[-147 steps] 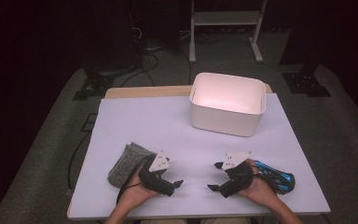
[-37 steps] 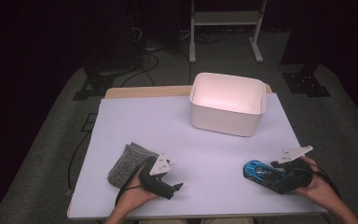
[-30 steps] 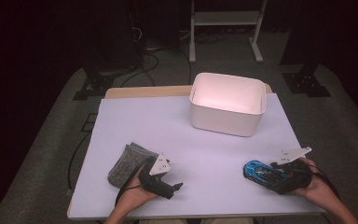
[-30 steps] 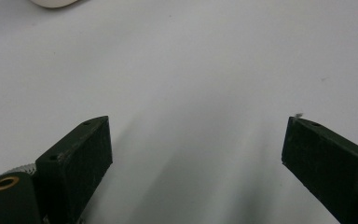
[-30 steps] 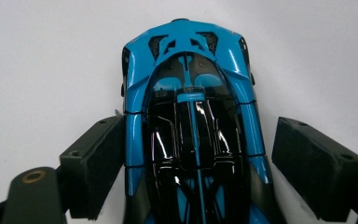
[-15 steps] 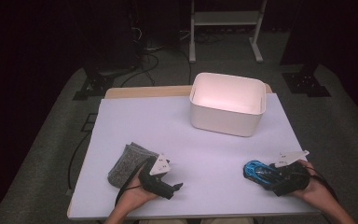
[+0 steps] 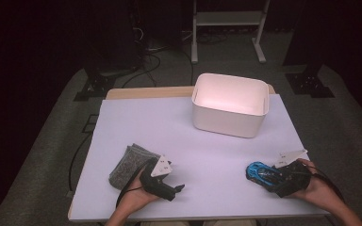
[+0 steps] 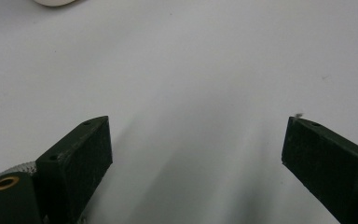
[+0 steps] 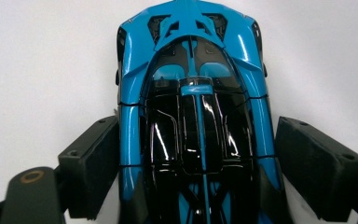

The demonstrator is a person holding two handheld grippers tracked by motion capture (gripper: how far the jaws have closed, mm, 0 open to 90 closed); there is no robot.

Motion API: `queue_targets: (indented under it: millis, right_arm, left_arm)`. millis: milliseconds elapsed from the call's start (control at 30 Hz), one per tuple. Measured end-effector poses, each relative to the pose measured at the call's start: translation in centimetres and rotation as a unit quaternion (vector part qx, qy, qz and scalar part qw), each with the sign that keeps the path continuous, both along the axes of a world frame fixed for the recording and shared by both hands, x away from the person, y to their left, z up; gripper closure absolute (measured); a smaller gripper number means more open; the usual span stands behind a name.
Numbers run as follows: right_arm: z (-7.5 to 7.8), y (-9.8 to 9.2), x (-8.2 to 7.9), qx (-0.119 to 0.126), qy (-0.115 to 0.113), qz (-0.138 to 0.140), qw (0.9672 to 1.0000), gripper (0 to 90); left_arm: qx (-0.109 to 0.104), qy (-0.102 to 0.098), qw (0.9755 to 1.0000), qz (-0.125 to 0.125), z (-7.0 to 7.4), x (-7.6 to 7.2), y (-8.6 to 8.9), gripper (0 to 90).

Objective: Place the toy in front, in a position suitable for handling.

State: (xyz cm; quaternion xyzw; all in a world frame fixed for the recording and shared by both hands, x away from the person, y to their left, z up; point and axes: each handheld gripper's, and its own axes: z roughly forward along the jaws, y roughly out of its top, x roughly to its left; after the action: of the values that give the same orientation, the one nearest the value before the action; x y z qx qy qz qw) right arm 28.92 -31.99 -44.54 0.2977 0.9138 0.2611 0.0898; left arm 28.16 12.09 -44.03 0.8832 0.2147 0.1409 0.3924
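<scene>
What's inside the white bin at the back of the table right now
The white bin looks empty: its pale inner walls and part of the floor show nothing in the high view. The near wall hides the front strip of the floor, so anything small there can't be seen.

Glossy blue-and-black toy car [image 9: 198, 121], upright, table-front right

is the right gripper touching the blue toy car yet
Touching. In the right gripper view the blue toy car lies between the right gripper jaws; the left jaw presses its side, while the other sits close with contact less clear.
</scene>
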Motion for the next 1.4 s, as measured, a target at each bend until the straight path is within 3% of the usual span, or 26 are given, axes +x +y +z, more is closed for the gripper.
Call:
queue_targets:
  millis: [267, 400, 667, 1000, 1400]
  right_arm:
    - [0.3, 0.3, 0.4, -0.019, 0.012, 0.007, 0.9997, 16.8]
    - [0.7, 0.7, 0.4, -0.032, 0.02, 0.02, 0.9991, 24.6]
    - [1.0, 1.1, 0.8, -0.053, 0.031, 0.027, 0.9977, 25.0]
    - [1.3, 0.9, 0.5, -0.058, 0.028, 0.032, 0.9974, 25.3]
    - [1.9, 0.6, 0.4, -0.043, 0.03, 0.039, 0.9979, 25.3]
  left_arm:
    - [0.003, 0.0, 1.0, -0.002, 0.0, 0.0, -0.1, 7.9]
    - [0.001, -0.001, 1.0, 0.0, 0.0, 0.0, 0.0, 7.9]
    - [0.002, -0.002, 1.0, 0.0, 0.1, 0.0, 0.1, 7.9]
    - [0.0, -0.005, 1.0, 0.002, 0.2, 0.0, 0.1, 7.9]
    - [-0.007, -0.008, 0.9999, 0.008, 0.4, 0.1, 0.5, 7.9]
